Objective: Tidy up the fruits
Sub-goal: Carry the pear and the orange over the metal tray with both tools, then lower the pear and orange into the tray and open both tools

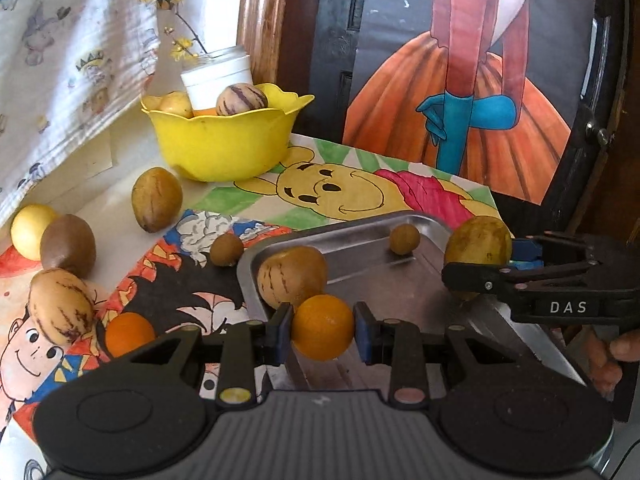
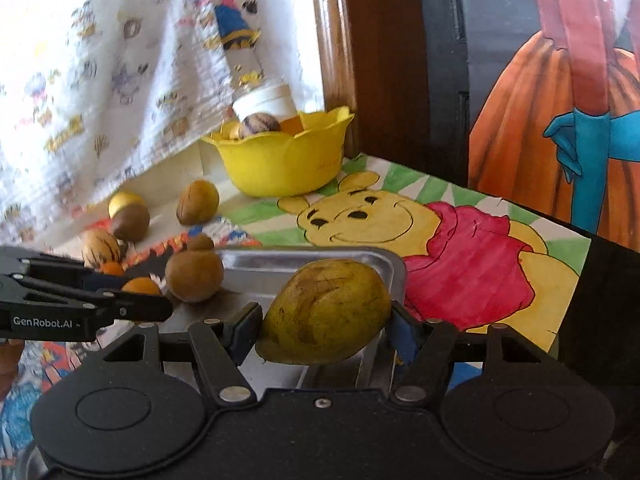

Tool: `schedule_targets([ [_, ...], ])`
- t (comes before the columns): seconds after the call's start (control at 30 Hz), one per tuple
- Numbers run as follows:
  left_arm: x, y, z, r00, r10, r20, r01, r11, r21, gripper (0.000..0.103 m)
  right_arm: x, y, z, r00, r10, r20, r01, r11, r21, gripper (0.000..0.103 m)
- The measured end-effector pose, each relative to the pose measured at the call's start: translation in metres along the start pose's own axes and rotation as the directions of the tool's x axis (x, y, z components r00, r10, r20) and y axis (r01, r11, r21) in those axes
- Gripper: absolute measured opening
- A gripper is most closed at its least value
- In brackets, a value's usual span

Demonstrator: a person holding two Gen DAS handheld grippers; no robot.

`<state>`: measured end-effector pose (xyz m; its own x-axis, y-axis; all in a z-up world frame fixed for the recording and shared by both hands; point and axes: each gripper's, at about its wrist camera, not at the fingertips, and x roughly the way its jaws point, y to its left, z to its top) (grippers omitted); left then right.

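A small round orange fruit [image 1: 322,327] was clamped in the left tool [image 1: 322,334] just over the near rim of the shallow steel tray [image 1: 360,264]; the right tool [image 2: 326,322] was clamped on an oval yellow-green fruit [image 2: 326,312].

"DAS" on the right tool [image 1: 480,256] — "GenRobot.AI" on the left tool [image 2: 160,300].

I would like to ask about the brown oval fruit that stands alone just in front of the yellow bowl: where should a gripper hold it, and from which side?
Grip the brown oval fruit across its narrow middle, coming from above and the tray side. It stands tilted on end with bare table around it, so its long flanks are free; the yellow bowl crowds only the far side.
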<state>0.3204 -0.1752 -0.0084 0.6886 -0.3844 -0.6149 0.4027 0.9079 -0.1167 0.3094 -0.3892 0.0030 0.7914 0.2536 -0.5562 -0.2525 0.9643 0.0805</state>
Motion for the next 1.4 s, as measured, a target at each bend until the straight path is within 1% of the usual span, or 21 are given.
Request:
schedule_targets([
  [0.1, 0.004, -0.003, -0.002, 1.000, 0.008, -0.004, -0.008, 1.000, 0.021, 0.035, 0.003, 0.007, 0.001, 1.000, -0.022, -0.018, 0.021, 0.998, -0.062, 0.069],
  [0.17, 0.007, -0.003, -0.003, 1.000, 0.012, -0.008, -0.012, 1.000, 0.028, 0.035, 0.004, 0.009, 0.000, 0.999, -0.029, -0.019, 0.027, 0.996, -0.081, 0.069],
  [0.4, 0.011, -0.002, -0.007, 1.000, 0.017, -0.017, -0.016, 0.999, 0.044, 0.036, 0.004, 0.009, -0.002, 0.999, -0.029, -0.015, 0.028, 0.996, -0.087, 0.069],
  [0.7, 0.011, -0.004, -0.008, 1.000, 0.022, -0.014, -0.021, 0.998, 0.067, 0.037, 0.009, 0.021, -0.001, 0.996, -0.077, -0.033, 0.071, 0.984, -0.161, 0.069],
  [1.23, 0.009, -0.004, -0.009, 1.000, 0.022, -0.015, -0.021, 0.998, 0.065, 0.037, 0.011, 0.021, 0.000, 0.994, -0.093, -0.048, 0.083, 0.981, -0.174, 0.070],
  [1.3, 0.007, -0.003, -0.010, 1.000, 0.019, -0.015, -0.018, 0.998, 0.063, 0.037, 0.011, 0.021, 0.000, 0.994, -0.093, -0.050, 0.084, 0.981, -0.173, 0.072],
  [1.37, 0.003, -0.003, -0.010, 1.000, 0.019, -0.008, -0.019, 0.998, 0.063, 0.041, 0.010, 0.020, 0.000, 0.994, -0.099, -0.050, 0.090, 0.983, -0.163, 0.073],
  [1.4, 0.002, -0.002, -0.010, 1.000, 0.026, -0.006, -0.025, 0.998, 0.061, 0.054, 0.009, 0.019, 0.001, 0.994, -0.098, -0.052, 0.089, 0.984, -0.154, 0.073],
])
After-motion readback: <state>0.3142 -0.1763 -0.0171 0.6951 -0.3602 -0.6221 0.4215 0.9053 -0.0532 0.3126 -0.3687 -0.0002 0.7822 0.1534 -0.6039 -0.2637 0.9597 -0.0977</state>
